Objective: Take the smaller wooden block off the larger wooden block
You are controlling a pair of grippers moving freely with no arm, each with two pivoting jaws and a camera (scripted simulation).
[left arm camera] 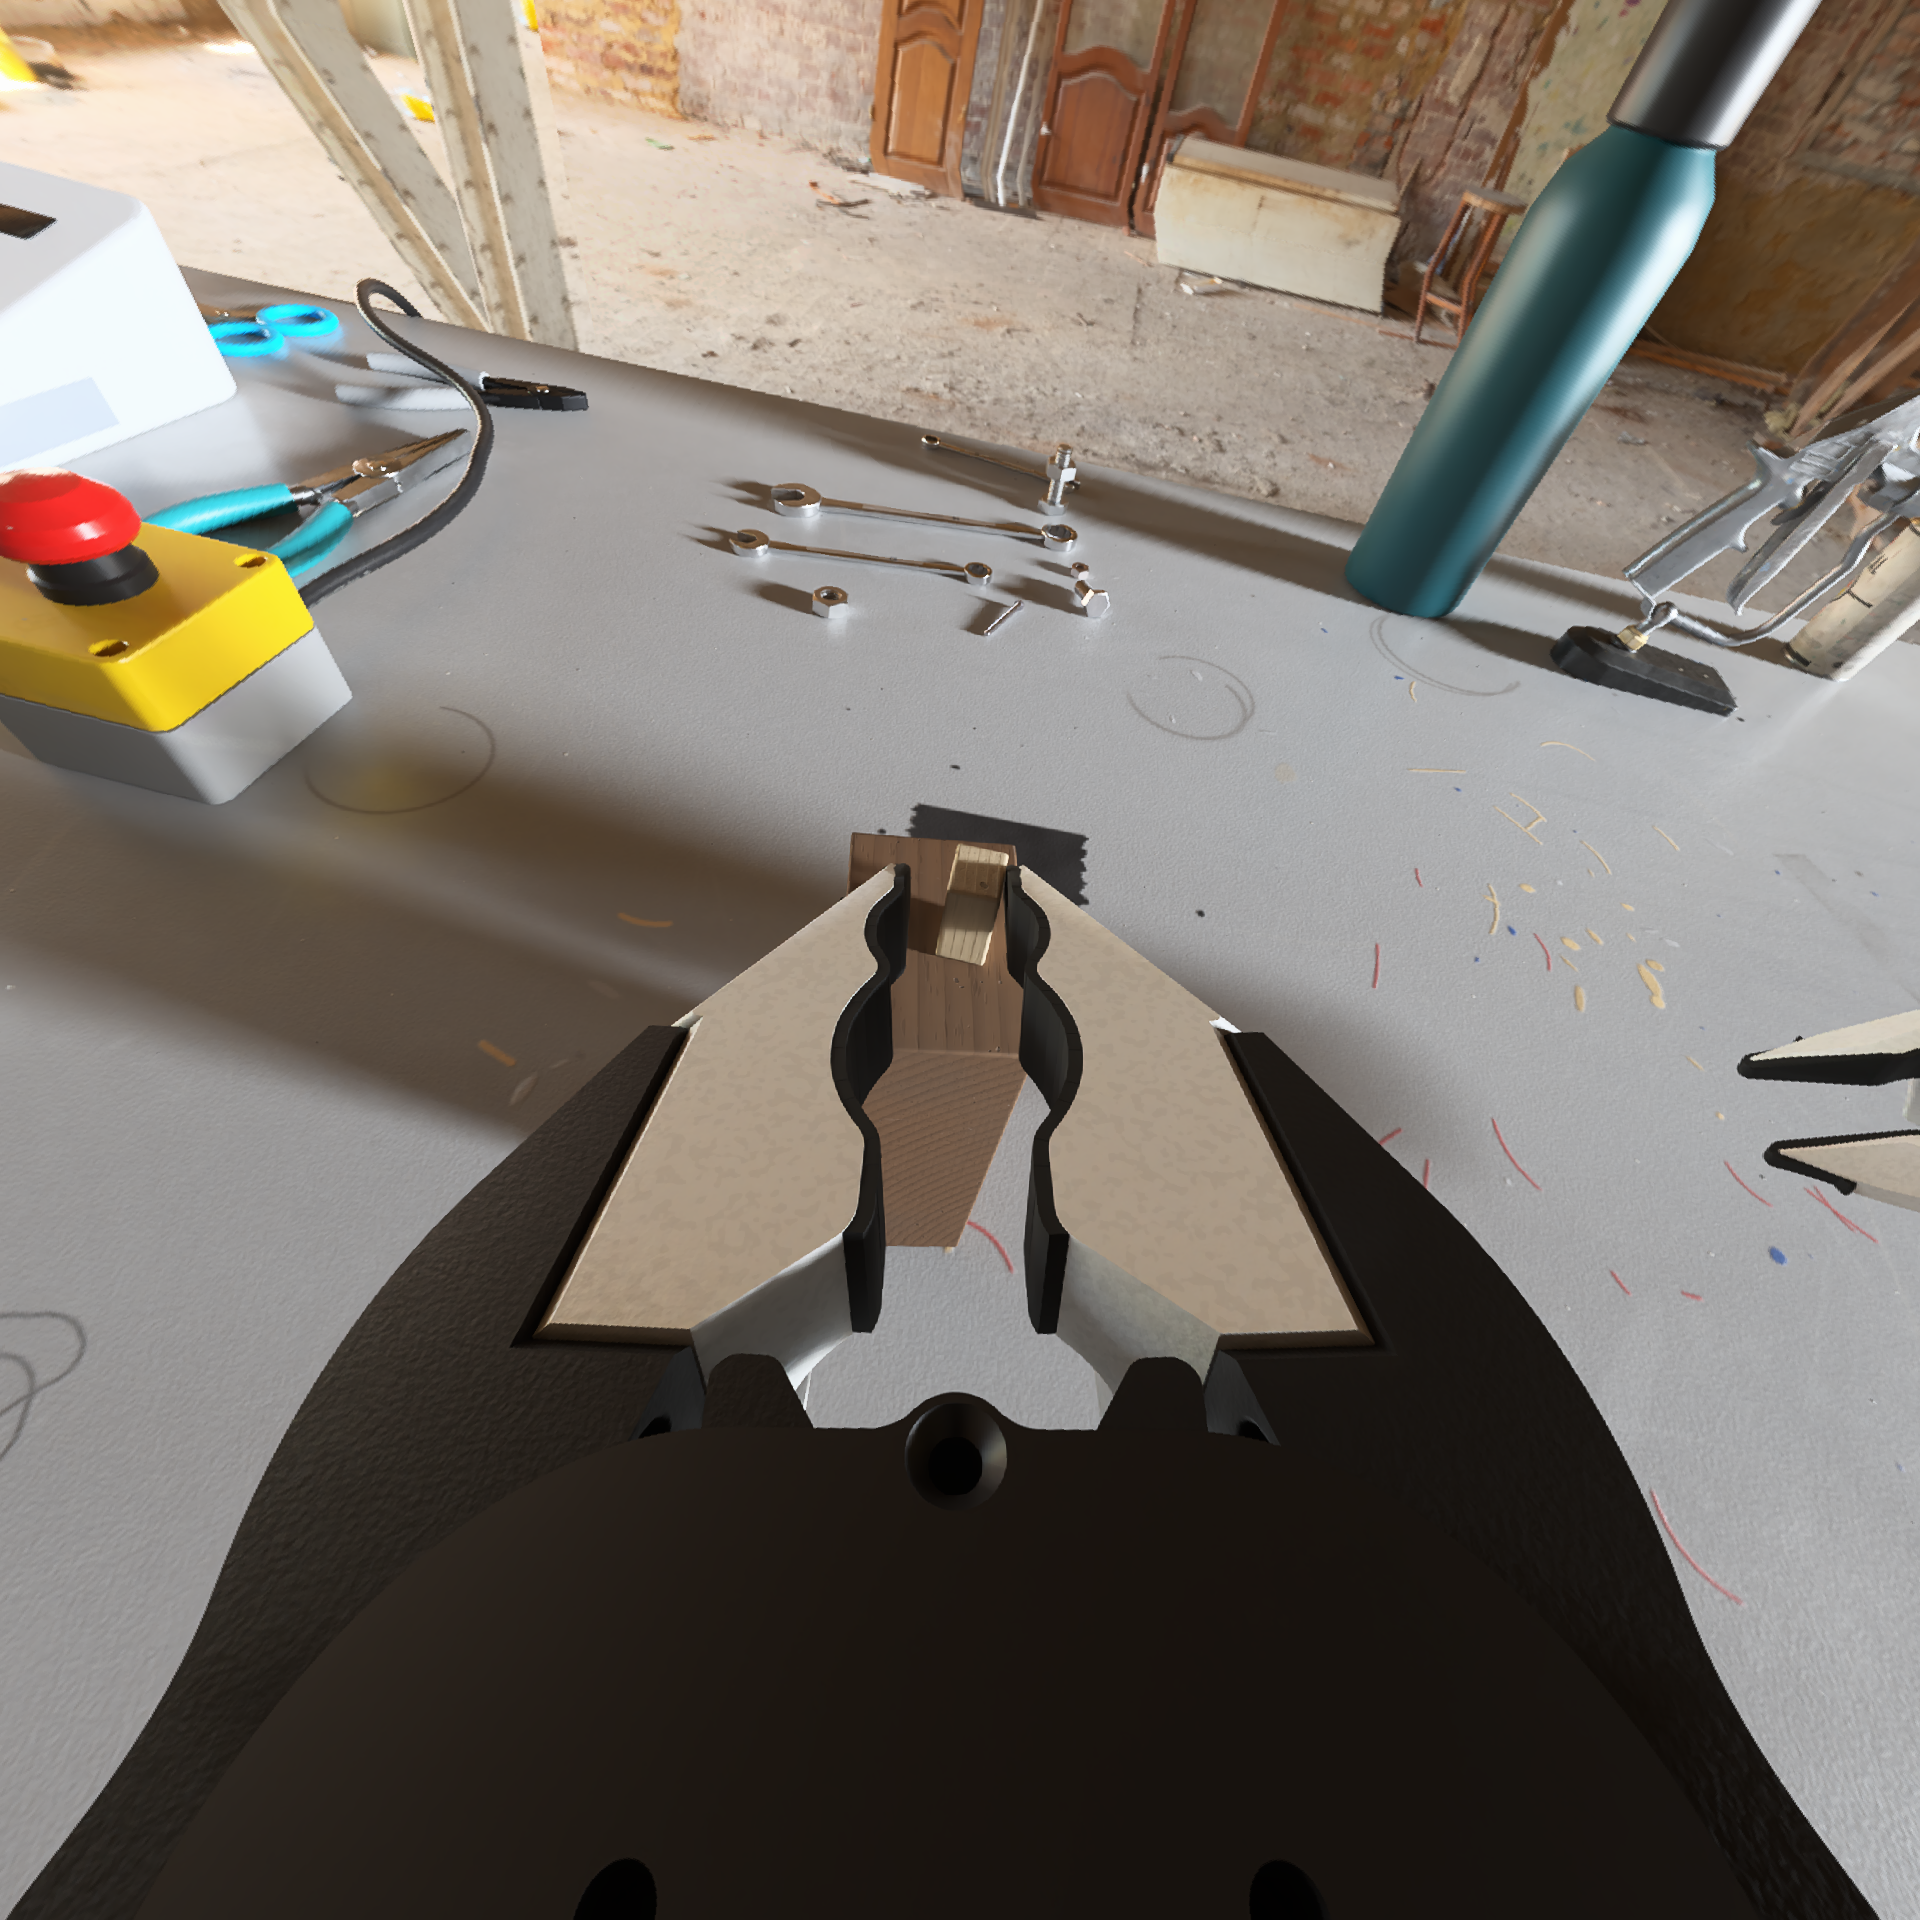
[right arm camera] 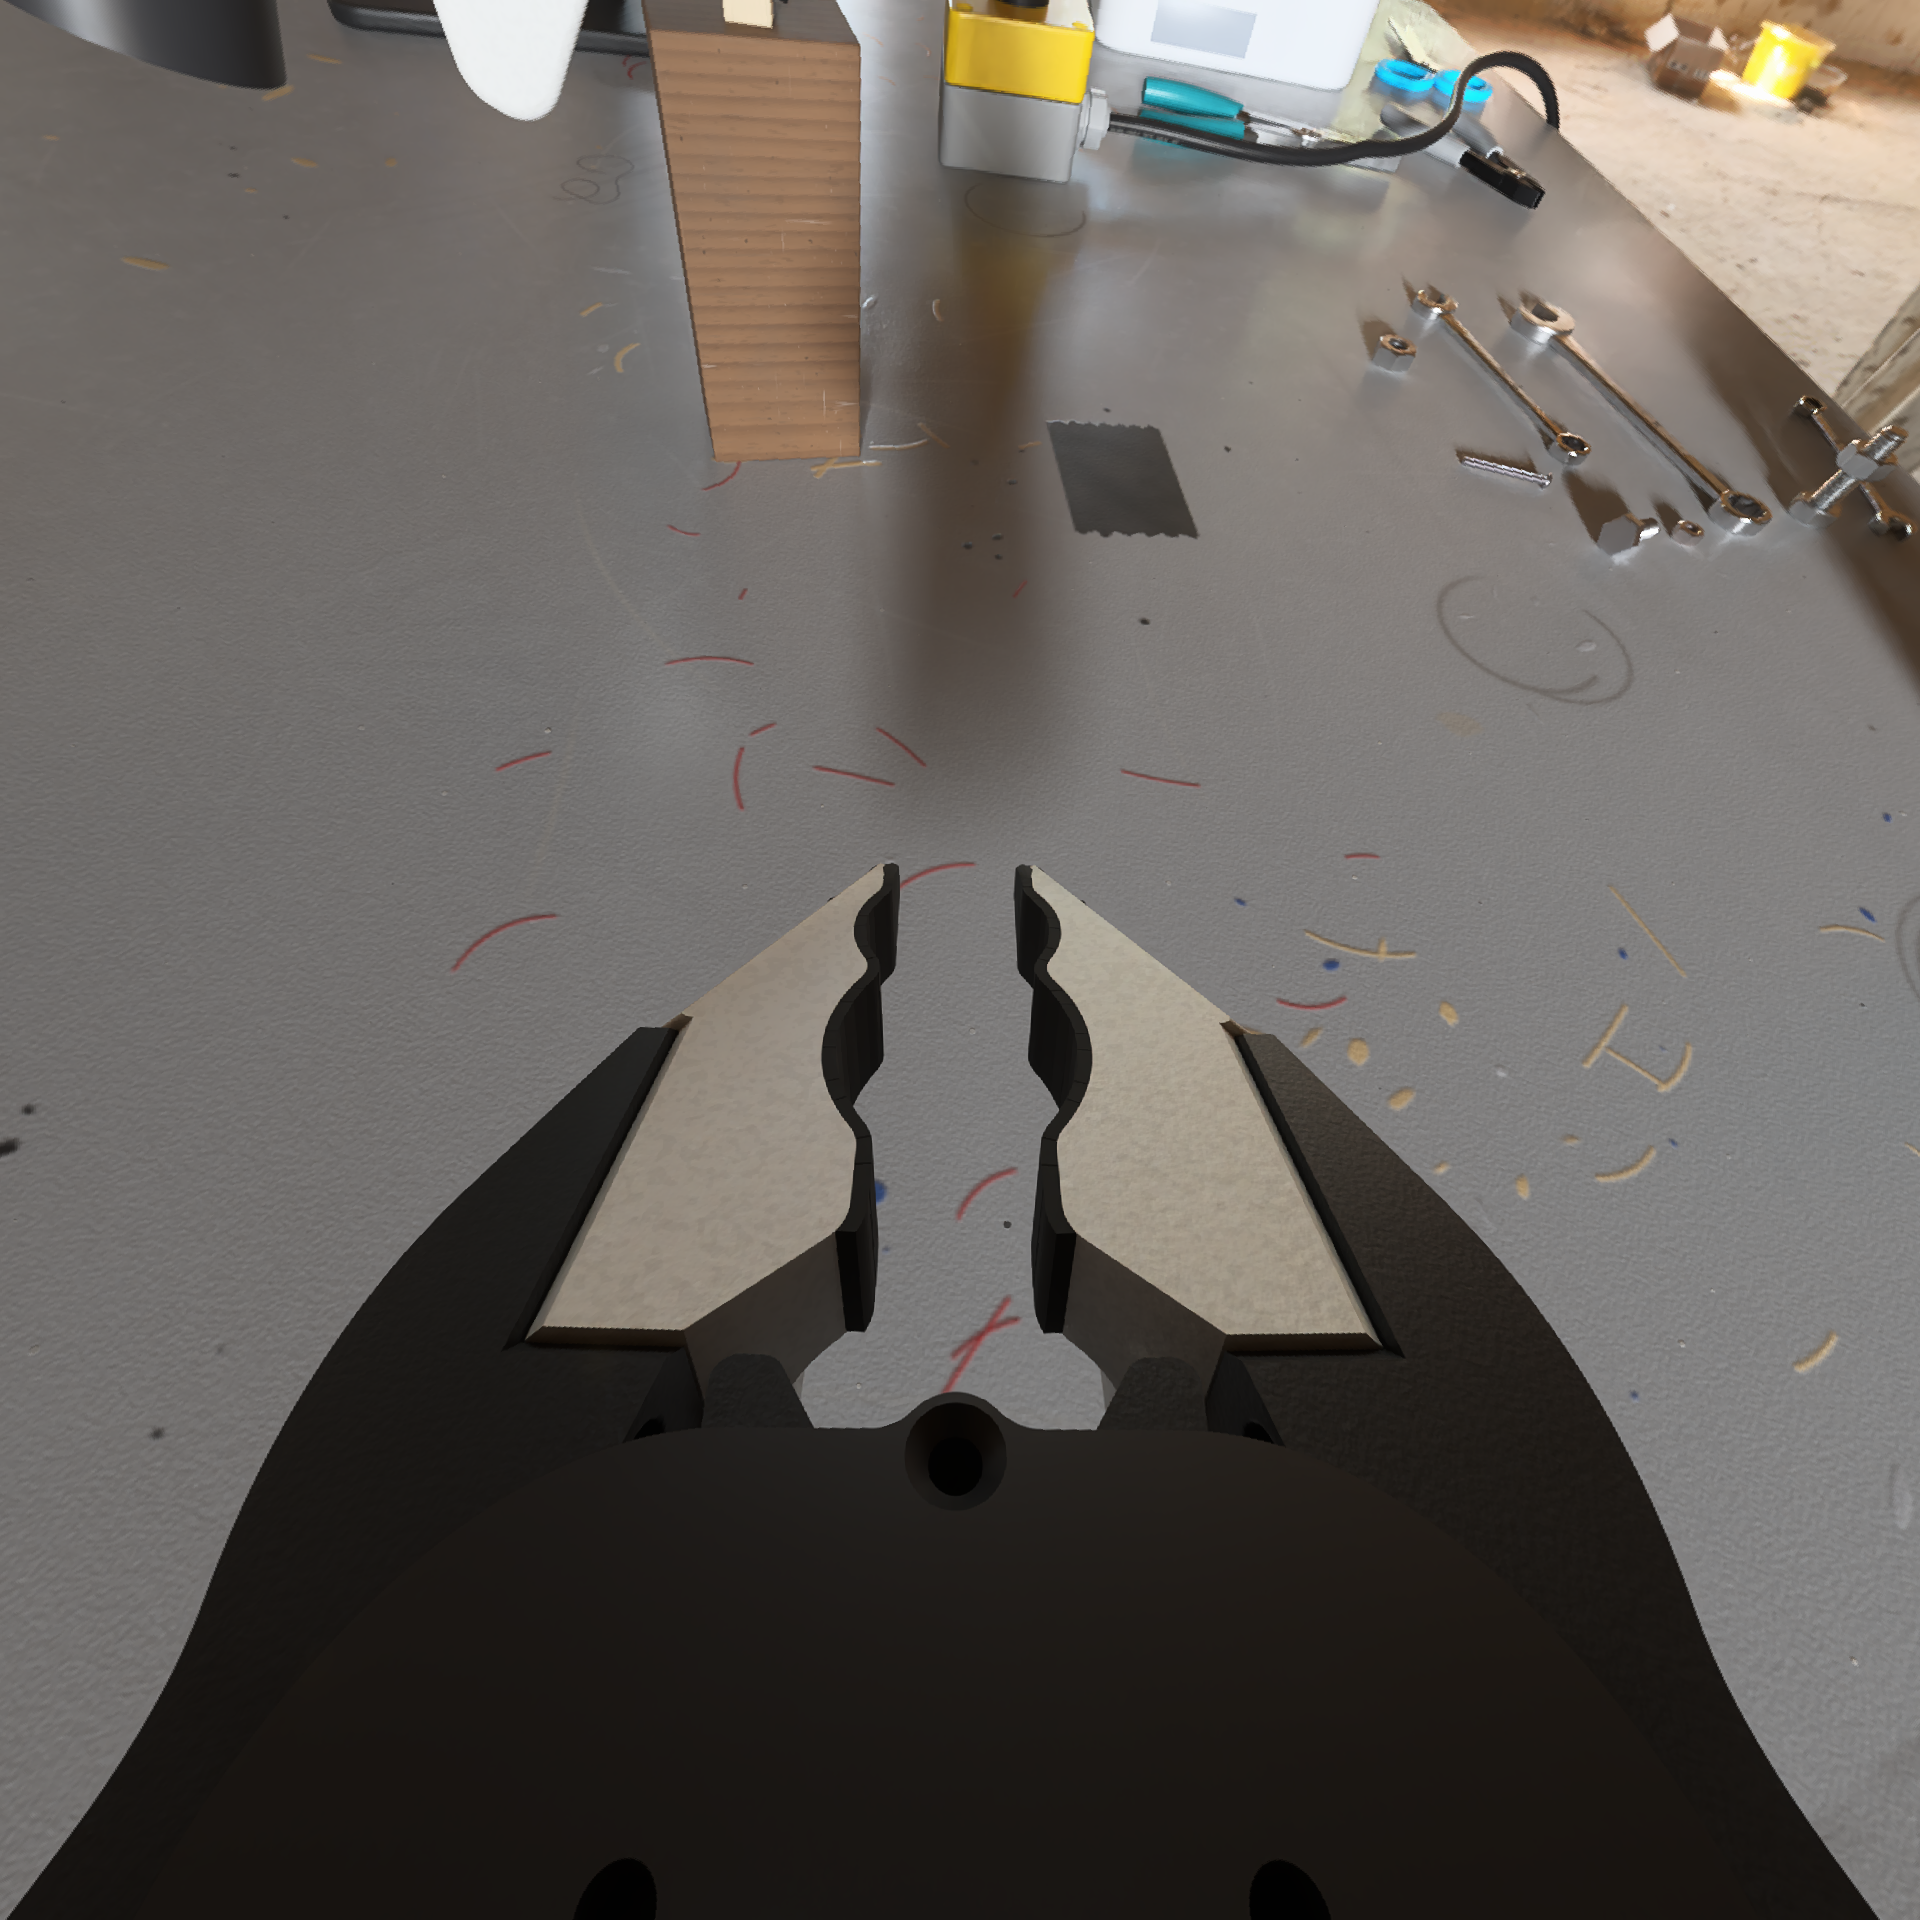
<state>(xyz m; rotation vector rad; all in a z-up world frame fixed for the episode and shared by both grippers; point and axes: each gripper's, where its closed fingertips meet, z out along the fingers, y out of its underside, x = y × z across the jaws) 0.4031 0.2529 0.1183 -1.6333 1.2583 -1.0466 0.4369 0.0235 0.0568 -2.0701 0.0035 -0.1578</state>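
Note:
The larger wooden block stands upright on the grey table. The smaller pale wooden block lies on its top. My left gripper is open just above the large block's top. Its fingertips are on either side of the small block, which sits closer to the right finger, with a gap on the left. My right gripper is open and empty, low over the table. It shows at the right edge of the left wrist view. The right wrist view shows the large block ahead to the left, with the small block at the frame's top.
A yellow button box, teal pliers, scissors and a black cable lie at the left. Wrenches and nuts lie beyond the block. A teal bottle and a metal spray gun stand at the right. A dark patch marks the table.

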